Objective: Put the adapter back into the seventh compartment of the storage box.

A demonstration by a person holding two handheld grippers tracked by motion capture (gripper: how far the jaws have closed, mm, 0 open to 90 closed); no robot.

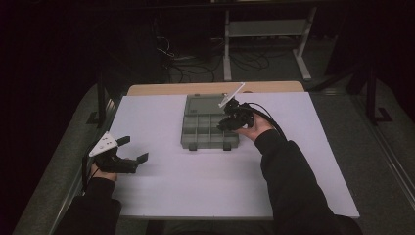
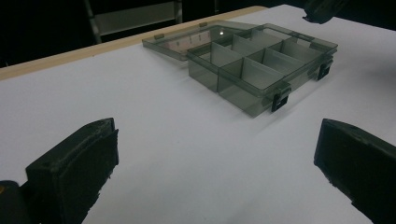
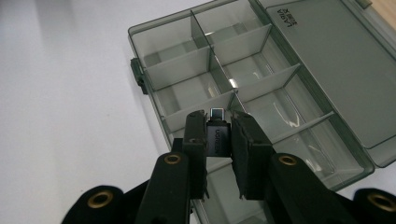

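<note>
A clear grey compartment box (image 1: 208,131) lies open in the middle of the white table, its lid (image 1: 205,103) folded back flat behind it. My right gripper (image 1: 226,122) hovers over the box's right side. It is shut on a small black USB adapter (image 3: 217,135) with a metal plug tip, held above the compartments (image 3: 219,88). My left gripper (image 1: 133,150) rests at the table's left edge, open, with nothing between its fingers (image 2: 79,168). The box (image 2: 261,65) sits well beyond them in the left gripper view, and all its compartments look empty.
The white table top (image 1: 195,181) spreads around the box. A wooden table edge (image 1: 215,88) runs behind it. Beyond stand a metal frame (image 1: 266,29) and cables (image 1: 195,61) on a dark floor. A dark sleeve (image 1: 293,186) crosses the table's right front.
</note>
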